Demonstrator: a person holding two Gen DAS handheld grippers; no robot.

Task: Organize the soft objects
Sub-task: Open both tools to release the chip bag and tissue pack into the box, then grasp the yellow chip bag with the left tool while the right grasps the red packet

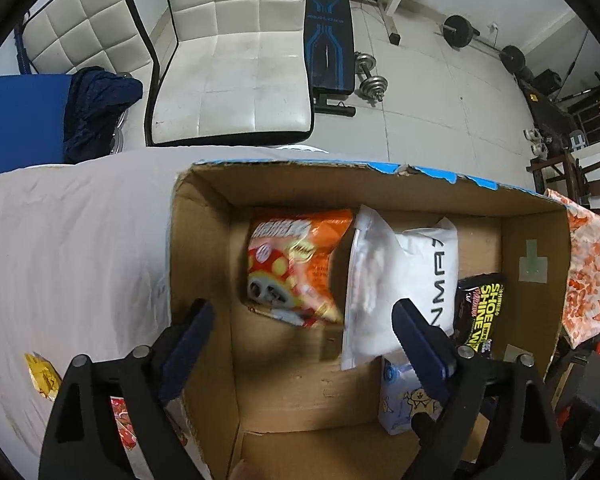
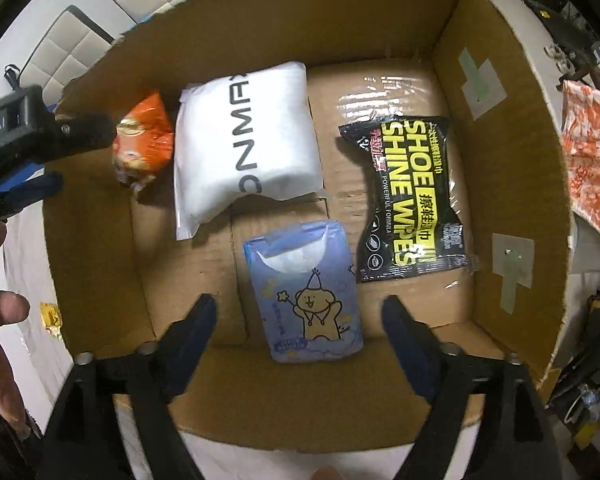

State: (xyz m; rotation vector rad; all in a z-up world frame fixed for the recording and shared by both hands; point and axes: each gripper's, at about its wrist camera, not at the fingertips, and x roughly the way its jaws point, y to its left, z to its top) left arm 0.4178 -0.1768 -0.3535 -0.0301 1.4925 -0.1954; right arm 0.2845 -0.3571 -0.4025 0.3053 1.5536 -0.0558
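On the cloth-covered desk (image 1: 72,232), the cardboard box (image 2: 500,184) already held four soft packs while two packets (image 1: 44,376) remained outside; both grippers' jaws stood wide, empty.

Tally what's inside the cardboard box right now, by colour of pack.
Orange snack bag: 1
White pouch: 1
Black shoe shine wipes pack: 1
Blue tissue pack: 1
Total: 4, all lying on the floor of the cardboard box.
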